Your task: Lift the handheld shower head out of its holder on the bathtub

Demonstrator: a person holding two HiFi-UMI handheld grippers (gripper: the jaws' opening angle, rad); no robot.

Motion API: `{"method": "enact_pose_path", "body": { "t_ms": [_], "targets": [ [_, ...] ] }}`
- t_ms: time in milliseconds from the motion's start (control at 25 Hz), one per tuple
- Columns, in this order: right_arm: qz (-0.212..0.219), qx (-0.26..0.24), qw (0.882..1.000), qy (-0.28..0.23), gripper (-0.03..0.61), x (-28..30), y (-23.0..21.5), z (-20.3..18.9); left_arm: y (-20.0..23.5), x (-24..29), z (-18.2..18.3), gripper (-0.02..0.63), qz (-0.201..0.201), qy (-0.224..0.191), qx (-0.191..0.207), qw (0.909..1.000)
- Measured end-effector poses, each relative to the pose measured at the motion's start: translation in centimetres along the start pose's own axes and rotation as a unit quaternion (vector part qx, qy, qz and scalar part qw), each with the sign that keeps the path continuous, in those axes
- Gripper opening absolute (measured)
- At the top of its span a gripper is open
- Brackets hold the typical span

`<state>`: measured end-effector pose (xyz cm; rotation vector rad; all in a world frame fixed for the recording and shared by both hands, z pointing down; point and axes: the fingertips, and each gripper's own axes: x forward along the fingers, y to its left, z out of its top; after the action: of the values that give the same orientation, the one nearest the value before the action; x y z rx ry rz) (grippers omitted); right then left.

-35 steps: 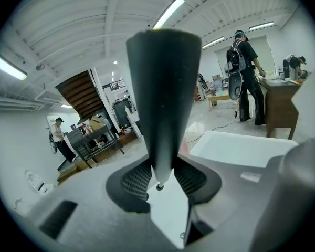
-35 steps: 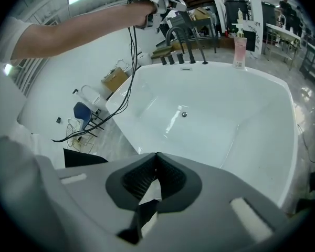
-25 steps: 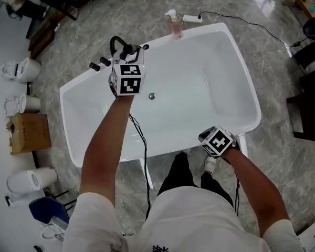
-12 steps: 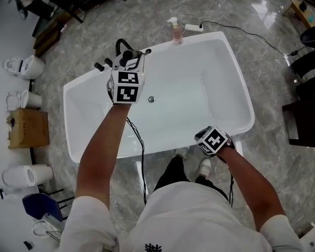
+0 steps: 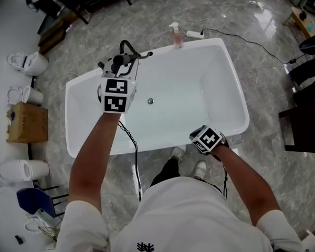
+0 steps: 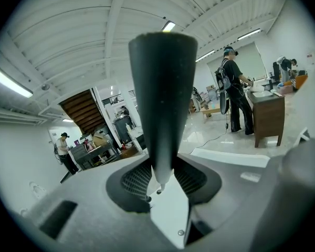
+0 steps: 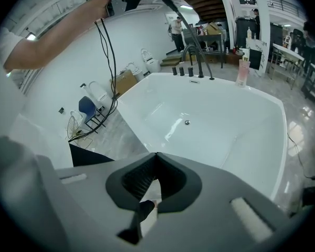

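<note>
Head view, with both gripper views. The left gripper (image 5: 119, 73) is clamped on the black, tapered plastic handle of the handheld shower head (image 6: 163, 88). It holds the shower head in the air above the faucet deck, at about 10 o'clock on the white oval bathtub (image 5: 236, 83). The holder itself cannot be made out. The right gripper (image 7: 147, 206), jaws together on nothing, hovers by the rim at 5 o'clock. Judged from this, the lift-out looks essentially done, and only carrying the shower head clear is left.

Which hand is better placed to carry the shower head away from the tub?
Left. The left tongs grip the shower head by the faucet; the right tongs hang empty at the tub's near rim.
</note>
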<state>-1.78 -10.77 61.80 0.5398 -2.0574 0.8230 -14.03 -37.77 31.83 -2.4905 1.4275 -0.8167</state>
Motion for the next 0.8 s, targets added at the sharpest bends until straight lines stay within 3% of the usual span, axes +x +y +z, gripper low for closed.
{"method": "enact_pose_path", "body": {
  "t_ms": [800],
  "targets": [
    [0.009, -0.05, 0.999, -0.007, 0.014, -1.1, 3.1, -0.3, -2.6, -12.6, 2.3, 0.138, 0.026, -0.023, -0.027, 0.9991]
  ]
}}
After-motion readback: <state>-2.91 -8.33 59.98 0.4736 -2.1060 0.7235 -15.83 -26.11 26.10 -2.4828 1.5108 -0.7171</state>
